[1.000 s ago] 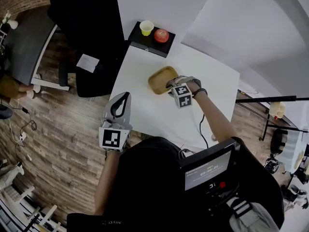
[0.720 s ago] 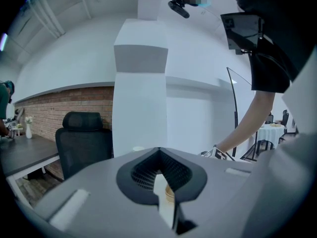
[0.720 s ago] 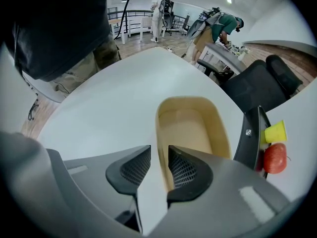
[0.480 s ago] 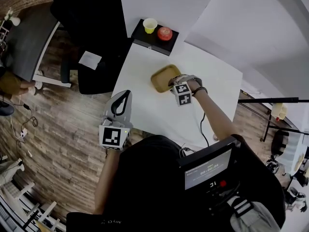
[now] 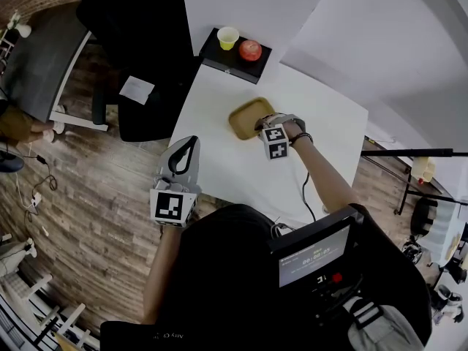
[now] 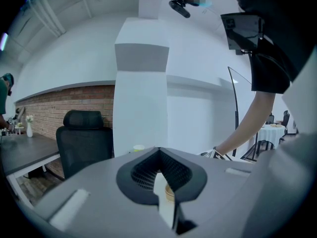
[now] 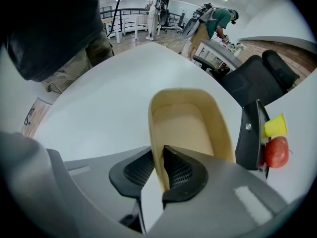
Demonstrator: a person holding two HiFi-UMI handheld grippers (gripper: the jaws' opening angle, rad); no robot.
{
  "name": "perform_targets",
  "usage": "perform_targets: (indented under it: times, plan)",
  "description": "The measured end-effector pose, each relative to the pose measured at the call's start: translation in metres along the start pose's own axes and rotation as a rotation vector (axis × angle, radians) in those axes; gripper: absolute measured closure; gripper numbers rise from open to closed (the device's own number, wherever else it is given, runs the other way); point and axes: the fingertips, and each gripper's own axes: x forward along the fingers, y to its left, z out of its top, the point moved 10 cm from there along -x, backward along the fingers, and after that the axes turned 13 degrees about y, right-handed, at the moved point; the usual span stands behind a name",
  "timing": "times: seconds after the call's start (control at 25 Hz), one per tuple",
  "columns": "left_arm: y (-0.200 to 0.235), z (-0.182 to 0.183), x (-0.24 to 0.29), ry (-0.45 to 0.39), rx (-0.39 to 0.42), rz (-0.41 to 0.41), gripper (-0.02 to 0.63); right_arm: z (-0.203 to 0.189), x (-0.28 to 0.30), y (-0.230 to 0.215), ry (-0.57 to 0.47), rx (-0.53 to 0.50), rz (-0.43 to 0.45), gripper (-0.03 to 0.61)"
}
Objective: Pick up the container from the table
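No print is legible: the digits on the chest-worn screen (image 5: 314, 258) are too blurred to read.

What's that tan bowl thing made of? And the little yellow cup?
The container looks like pressed paper pulp or bamboo fibre: it is matte tan with thin walls and no shine. It could also be matte plastic; the look leaves that open. The yellow cup looks like smooth plastic, bright and evenly coloured, though it is small in view.
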Motion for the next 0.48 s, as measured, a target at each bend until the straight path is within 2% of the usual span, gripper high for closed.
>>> perform_targets:
  times: [0.48]
  plan:
    - [0.0027, -0.0044, 0.0022, 0.011, -0.006, -0.009, 0.617, 0.0088, 0.0011, -0.0013, -0.002, 0.034, -0.012, 0.538]
